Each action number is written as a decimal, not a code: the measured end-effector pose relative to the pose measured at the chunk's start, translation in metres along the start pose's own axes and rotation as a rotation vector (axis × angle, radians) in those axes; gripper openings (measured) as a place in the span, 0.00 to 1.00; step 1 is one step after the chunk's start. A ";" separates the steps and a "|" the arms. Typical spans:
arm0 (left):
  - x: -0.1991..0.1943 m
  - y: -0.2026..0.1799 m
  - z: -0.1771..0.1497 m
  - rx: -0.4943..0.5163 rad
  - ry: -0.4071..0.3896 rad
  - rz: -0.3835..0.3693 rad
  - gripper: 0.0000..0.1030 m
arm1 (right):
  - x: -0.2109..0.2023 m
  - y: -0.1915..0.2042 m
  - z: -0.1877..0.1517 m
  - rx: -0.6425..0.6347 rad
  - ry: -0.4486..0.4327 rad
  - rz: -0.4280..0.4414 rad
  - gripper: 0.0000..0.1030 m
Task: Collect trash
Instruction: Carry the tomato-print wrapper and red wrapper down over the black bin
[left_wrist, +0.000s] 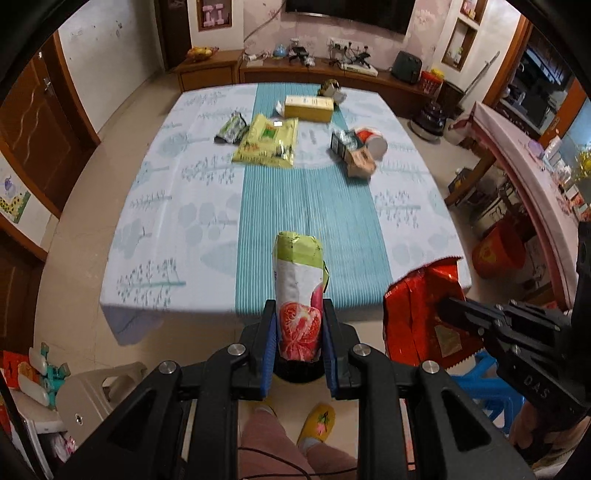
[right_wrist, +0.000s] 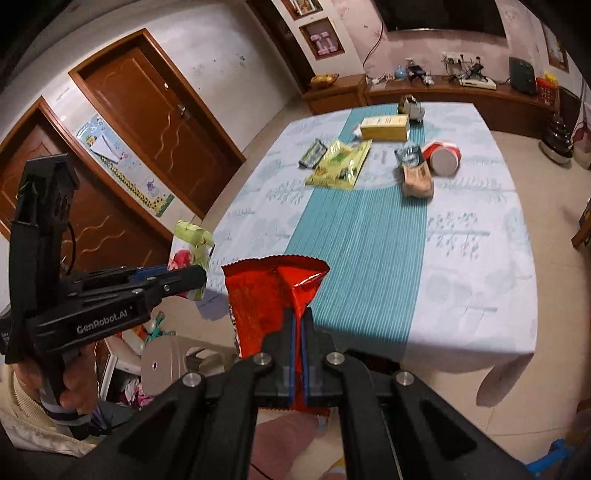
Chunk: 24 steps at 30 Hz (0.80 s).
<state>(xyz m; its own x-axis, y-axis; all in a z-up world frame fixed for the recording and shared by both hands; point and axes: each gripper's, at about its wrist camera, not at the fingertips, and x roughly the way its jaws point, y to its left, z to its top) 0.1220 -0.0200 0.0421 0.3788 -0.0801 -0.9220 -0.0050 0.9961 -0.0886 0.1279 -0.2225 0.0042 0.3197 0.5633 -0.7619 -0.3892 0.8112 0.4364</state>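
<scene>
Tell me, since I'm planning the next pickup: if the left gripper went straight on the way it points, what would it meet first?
Probably the table top first: its near half lies bare ahead of the left gripper, shut on the tomato packet. The yellow-green wrapper comes next, though height above the cloth is unclear.

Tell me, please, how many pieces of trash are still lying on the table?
7, perhaps more hidden: crumpled wrapper at the far end, yellow box, small green packet, large yellow-green bag, dark packet, red cup on its side, brown packet nearest.
</scene>
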 end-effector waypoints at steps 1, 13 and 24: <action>0.002 0.000 -0.005 0.007 0.010 0.003 0.19 | 0.002 -0.001 -0.004 0.005 0.006 -0.002 0.02; 0.063 0.007 -0.060 0.094 0.119 -0.023 0.19 | 0.043 -0.026 -0.063 0.173 0.108 -0.125 0.02; 0.189 0.030 -0.137 0.039 0.276 -0.091 0.19 | 0.136 -0.050 -0.151 0.269 0.213 -0.288 0.02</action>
<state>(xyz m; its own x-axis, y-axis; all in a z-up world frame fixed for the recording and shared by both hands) 0.0664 -0.0105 -0.1868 0.1095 -0.1715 -0.9791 0.0556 0.9845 -0.1663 0.0600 -0.2100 -0.1935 0.1856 0.2864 -0.9400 -0.0625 0.9581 0.2796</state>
